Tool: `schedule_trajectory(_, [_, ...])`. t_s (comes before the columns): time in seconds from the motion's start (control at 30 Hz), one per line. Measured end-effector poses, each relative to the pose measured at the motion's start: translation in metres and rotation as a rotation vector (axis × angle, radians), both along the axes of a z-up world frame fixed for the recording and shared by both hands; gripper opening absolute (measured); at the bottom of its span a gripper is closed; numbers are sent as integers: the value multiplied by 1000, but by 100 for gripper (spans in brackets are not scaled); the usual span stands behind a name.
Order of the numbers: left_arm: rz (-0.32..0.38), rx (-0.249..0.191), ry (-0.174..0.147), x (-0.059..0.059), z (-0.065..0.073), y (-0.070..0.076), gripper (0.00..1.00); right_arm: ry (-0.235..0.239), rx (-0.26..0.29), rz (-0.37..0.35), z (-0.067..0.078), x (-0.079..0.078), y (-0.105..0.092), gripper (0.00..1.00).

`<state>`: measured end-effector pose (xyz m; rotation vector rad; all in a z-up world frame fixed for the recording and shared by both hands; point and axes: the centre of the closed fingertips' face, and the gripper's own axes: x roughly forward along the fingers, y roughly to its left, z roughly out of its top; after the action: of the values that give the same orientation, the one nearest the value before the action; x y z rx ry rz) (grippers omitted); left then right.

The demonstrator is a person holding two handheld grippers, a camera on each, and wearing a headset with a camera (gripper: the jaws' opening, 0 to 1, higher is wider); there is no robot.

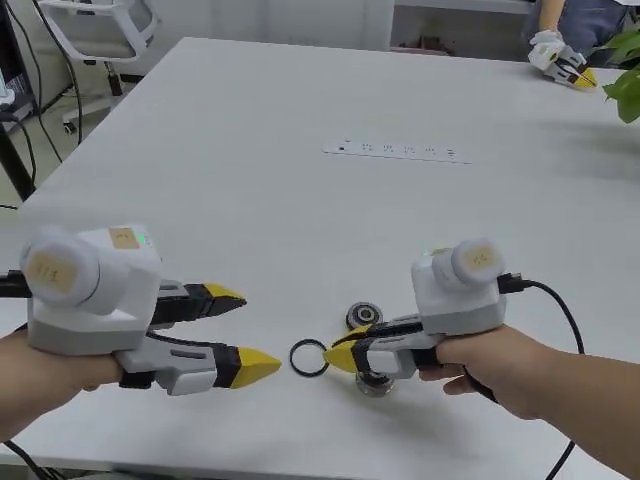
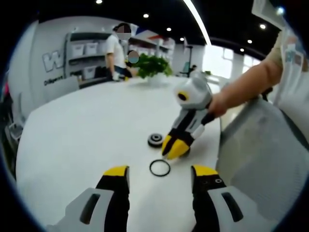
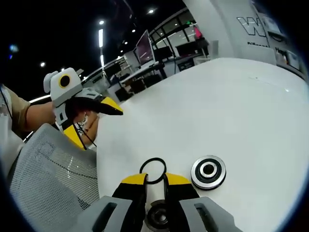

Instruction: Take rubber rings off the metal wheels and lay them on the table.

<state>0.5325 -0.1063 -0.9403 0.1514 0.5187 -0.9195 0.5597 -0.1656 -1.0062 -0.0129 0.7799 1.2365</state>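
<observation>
Near edge of worktop: one black rubber ring lies flat, off its wheel, between the two grippers. Left gripper: tongs wide apart, empty, short of the ring. Right gripper: tongs almost together with a narrow gap, gripping nothing, tips just beside the ring. One metal wheel stands just behind; a second wheel sits beneath the right tongs.

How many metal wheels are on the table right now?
2. One wheel lies free on the table beside the loose rubber ring; the other wheel sits low between the right gripper's jaws, partly hidden. Grippers could hide more.
</observation>
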Motion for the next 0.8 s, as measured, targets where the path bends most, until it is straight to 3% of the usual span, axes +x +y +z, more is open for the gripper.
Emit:
schedule_trajectory(0.43, [14, -5, -6, 13, 7, -1, 51, -29, 64, -26, 27, 9, -8, 13])
schedule_trajectory(0.8, [0, -10, 3, 24, 9, -12, 50, -75, 73, -63, 36, 23, -32, 15])
